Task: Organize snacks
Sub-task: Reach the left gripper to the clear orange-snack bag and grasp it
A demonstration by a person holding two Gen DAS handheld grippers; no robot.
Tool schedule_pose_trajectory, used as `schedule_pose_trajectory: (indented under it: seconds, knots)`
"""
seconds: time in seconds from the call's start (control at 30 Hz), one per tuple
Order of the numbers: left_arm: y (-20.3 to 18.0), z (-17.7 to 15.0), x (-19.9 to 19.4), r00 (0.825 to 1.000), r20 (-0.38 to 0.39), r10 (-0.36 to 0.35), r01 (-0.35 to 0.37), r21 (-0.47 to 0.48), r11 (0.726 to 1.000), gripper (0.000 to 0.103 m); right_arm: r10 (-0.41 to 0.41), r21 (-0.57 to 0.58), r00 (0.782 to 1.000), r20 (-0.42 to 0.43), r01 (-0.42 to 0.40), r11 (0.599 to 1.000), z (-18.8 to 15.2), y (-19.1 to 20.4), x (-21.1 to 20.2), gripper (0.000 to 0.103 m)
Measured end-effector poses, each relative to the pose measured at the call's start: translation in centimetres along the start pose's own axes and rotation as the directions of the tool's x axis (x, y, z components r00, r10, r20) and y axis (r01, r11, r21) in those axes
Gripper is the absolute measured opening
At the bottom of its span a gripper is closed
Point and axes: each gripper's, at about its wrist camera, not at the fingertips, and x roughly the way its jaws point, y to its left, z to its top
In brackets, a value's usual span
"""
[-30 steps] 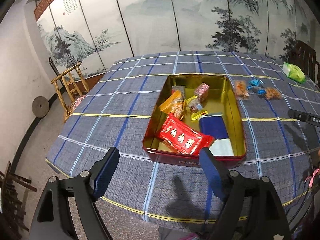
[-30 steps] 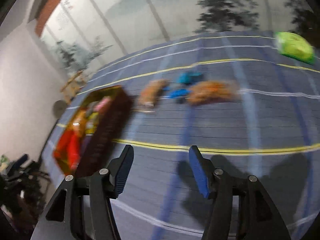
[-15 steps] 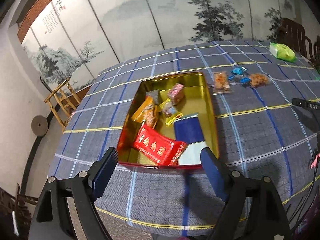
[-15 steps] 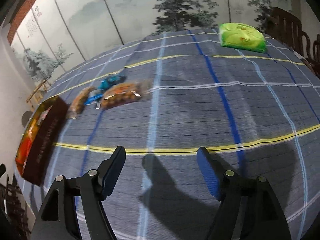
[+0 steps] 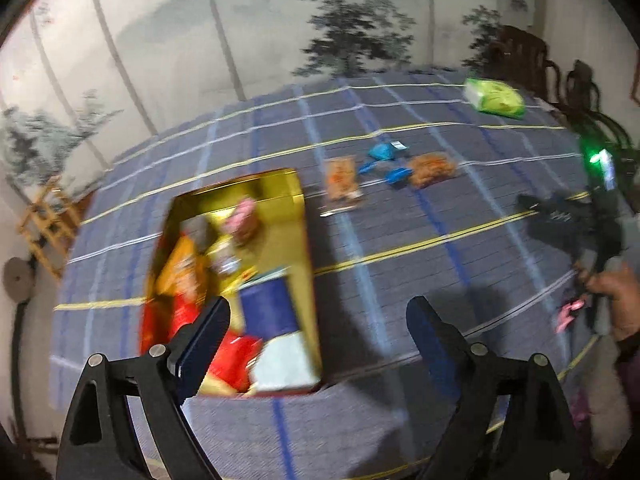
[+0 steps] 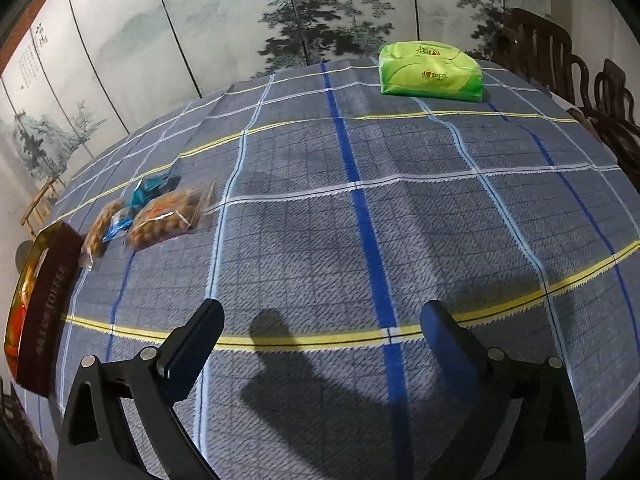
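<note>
Right now my left gripper (image 5: 318,320) hangs with jaws spread wide and empty above the near end of the gold rectangular tin (image 5: 298,216) holding red and orange snack packets. My right gripper (image 6: 322,330) also gapes empty over the blue plaid tablecloth (image 6: 360,240), well apart from the clear bag of brown nuts (image 6: 166,218) and the green tissue pack (image 6: 430,72).

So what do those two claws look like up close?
Both look alike. The left claw and the right claw each have two flat blue fingers on black angular frames with triangle cut-outs and small silver bolts. In the left view, the right claw shows as a blurry black shape with a green light, and a bare hand is behind it.
</note>
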Motion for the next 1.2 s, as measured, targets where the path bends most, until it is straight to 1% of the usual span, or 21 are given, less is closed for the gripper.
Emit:
schedule_pose_trajectory:
  seconds: [0.03, 0.07, 0.17, 0.23, 0.3, 0.4, 0.5, 0.57, 0.63, 0.7, 0.73, 0.77, 0.83, 0.93, 1.0, 1.07, 1.2]
  knots:
    - [-0.2, 1.0, 0.5, 0.999, -0.01, -0.032, 0.032, 0.0, 0.999, 0.087, -0.013, -0.006, 1.0, 0.001, 0.013, 1.0, 0.0, 0.0, 0.1, 0.099]
    - [-0.3, 1.6, 0.9, 0.999, -0.016, -0.047, 0.047, -0.001, 0.999, 0.087, -0.023, -0.012, 1.0, 0.003, 0.023, 1.0, 0.0, 0.1, 0.1, 0.1]
    - [-0.7, 4.0, 2.4, 0.993, -0.031, -0.118, 0.117, -0.005, 0.993, 0.087, -0.024, -0.021, 1.0, 0.008, 0.024, 0.999, -0.2, 0.2, 0.2, 0.101]
    - [-0.9, 5.4, 3.4, 0.987, -0.032, -0.16, 0.16, -0.006, 0.987, 0.087, -0.01, -0.025, 1.0, 0.012, 0.01, 1.0, -0.3, 0.2, 0.1, 0.102]
    - [-1.4, 7.0, 4.7, 0.98, -0.04, -0.195, 0.195, 0.019, 0.981, 0.087, 0.007, -0.025, 1.0, 0.015, -0.007, 1.0, -0.3, 0.2, 0.1, 0.102]
    - [-2.1, 9.1, 7.1, 0.971, -0.085, -0.222, 0.229, 0.083, 0.97, 0.087, 0.025, -0.022, 0.999, 0.02, -0.025, 0.999, -0.4, 0.1, 0.0, 0.103]
    - [-2.8, 11.2, 9.7, 0.97, -0.119, -0.213, 0.229, 0.14, 0.963, 0.087, 0.039, -0.03, 0.999, 0.022, -0.038, 0.999, -0.5, 0.3, -0.1, 0.103]
    - [-2.7, 12.3, 11.0, 0.965, -0.134, -0.224, 0.243, 0.149, 0.959, 0.084, 0.053, -0.041, 0.998, 0.021, -0.052, 0.998, -0.5, 0.5, 0.0, 0.103]
    - [-2.4, 12.9, 12.0, 0.957, -0.154, -0.248, 0.27, 0.149, 0.951, 0.078, 0.062, -0.045, 0.998, 0.021, -0.061, 0.997, -0.5, 0.5, 0.0, 0.103]
    - [-2.3, 13.5, 13.2, 0.955, -0.176, -0.237, 0.265, 0.16, 0.951, 0.077, 0.07, -0.043, 0.997, 0.022, -0.069, 0.997, -0.5, 0.5, 0.0, 0.103]
    - [-2.2, 13.8, 14.0, 0.95, -0.2, -0.241, 0.275, 0.165, 0.947, 0.077, 0.075, -0.04, 0.997, 0.024, -0.074, 0.996, -0.5, 0.4, -0.1, 0.103]
    - [-2.1, 13.9, 14.5, 0.947, -0.211, -0.242, 0.278, 0.162, 0.947, 0.077, 0.078, -0.039, 0.997, 0.025, -0.077, 0.996, -0.5, 0.4, -0.1, 0.103]
    - [-1.8, 14.2, 15.6, 0.948, -0.225, -0.223, 0.263, 0.163, 0.951, 0.077, 0.086, -0.037, 0.996, 0.027, -0.085, 0.996, -0.5, 0.4, -0.1, 0.103]
    - [-1.4, 14.4, 16.9, 0.943, -0.251, -0.22, 0.264, 0.161, 0.951, 0.077, 0.089, -0.038, 0.996, 0.027, -0.088, 0.995, -0.5, 0.3, -0.1, 0.103]
    - [-1.0, 14.4, 17.8, 0.942, -0.263, -0.208, 0.255, 0.158, 0.954, 0.077, 0.09, -0.038, 0.996, 0.027, -0.089, 0.995, -0.5, 0.3, -0.1, 0.103]
    - [-0.6, 14.4, 18.7, 0.935, -0.28, -0.216, 0.264, 0.145, 0.954, 0.077, 0.091, -0.038, 0.996, 0.027, -0.09, 0.995, -0.5, 0.4, -0.1, 0.103]
    - [-0.5, 14.2, 19.8, 0.932, -0.298, -0.205, 0.258, 0.148, 0.955, 0.077, 0.09, -0.038, 0.996, 0.027, -0.089, 0.995, -0.5, 0.3, 0.0, 0.103]
